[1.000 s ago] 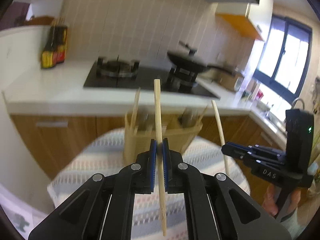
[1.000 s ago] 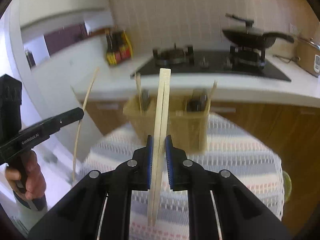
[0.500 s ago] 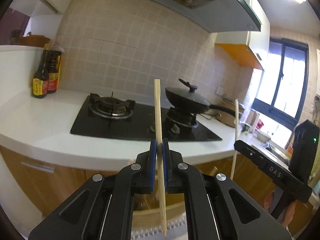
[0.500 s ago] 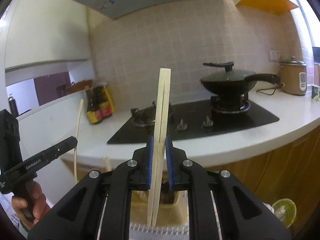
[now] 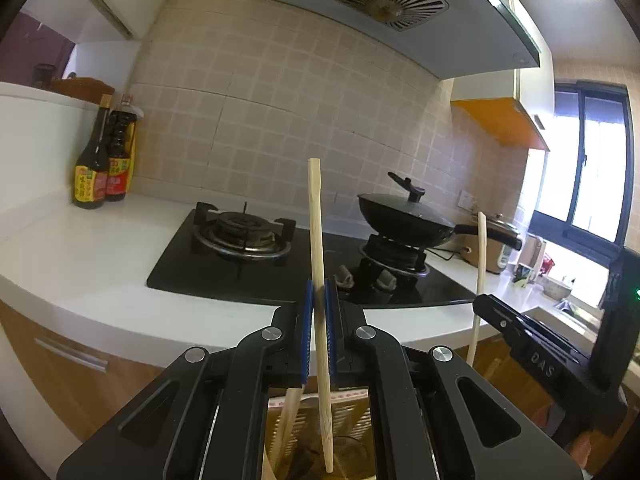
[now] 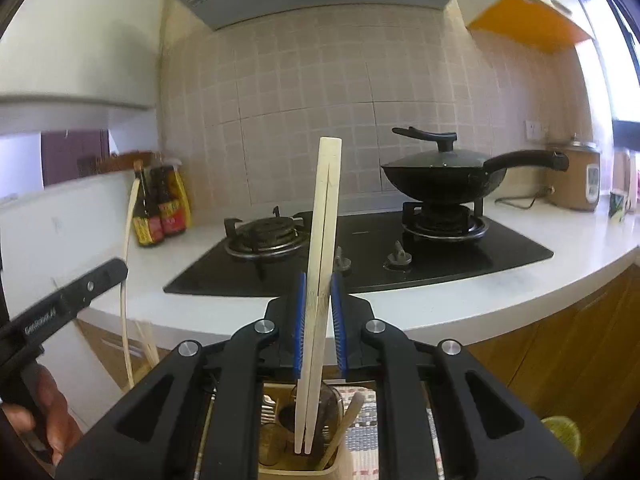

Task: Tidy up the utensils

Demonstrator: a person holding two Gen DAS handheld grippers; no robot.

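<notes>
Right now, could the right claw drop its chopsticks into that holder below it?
Probably yes. The right claw holds the pair of chopsticks upright, tips already hanging over the utensil holder, among the utensils inside. Nothing seems to block the way down.

Beyond the jaws in both wrist views runs a white, curved kitchen counter surface (image 5: 92, 264) (image 6: 532, 280) with wooden cabinet fronts below. Set into the surface straight ahead of the jaws lies a black glass two-burner gas hob (image 5: 188, 268) (image 6: 512, 244). On its right burner, to the right of the jaws, sits a black lidded wok with a long handle (image 5: 404, 220) (image 6: 440, 172). Far left of the jaws, two dark sauce bottles with red and yellow labels (image 5: 102, 156) (image 6: 160, 204) stand touching each other against the wall. Far right, a brown rice cooker (image 6: 576, 180) rests on the surface with its cord trailing.
</notes>
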